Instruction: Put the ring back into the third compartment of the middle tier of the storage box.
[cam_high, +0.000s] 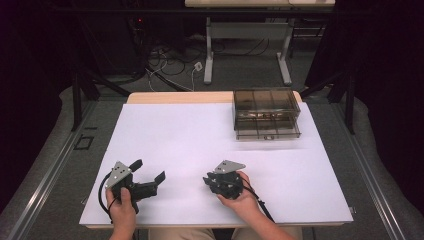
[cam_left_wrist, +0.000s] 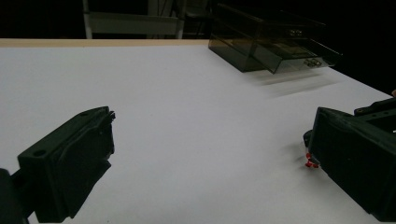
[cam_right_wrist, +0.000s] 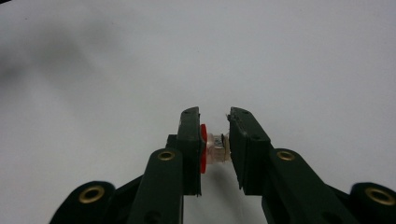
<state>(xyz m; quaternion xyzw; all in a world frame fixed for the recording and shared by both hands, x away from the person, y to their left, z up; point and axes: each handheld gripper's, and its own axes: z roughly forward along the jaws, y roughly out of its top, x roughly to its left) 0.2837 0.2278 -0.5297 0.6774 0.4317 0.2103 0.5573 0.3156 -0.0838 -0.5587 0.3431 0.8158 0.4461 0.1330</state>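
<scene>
A small part with a red cap and a clear body (cam_right_wrist: 212, 153) is pinched between the pads of my right gripper (cam_right_wrist: 215, 115), just above the white sheet. In the high view that right gripper (cam_high: 208, 180) rests low at the front middle of the table, tips pointing left. My left gripper (cam_high: 148, 170) sits at the front left with its jaws wide apart and nothing between them. In the left gripper view, the left gripper (cam_left_wrist: 215, 119) frames bare sheet, and a red speck (cam_left_wrist: 311, 163) peeks out beside its right jaw.
A smoky transparent drawer box (cam_high: 266, 112) stands at the back right of the white sheet (cam_high: 190, 130), its lower drawer (cam_left_wrist: 299, 58) pulled partly out. Table legs and cables lie on the floor beyond the far edge.
</scene>
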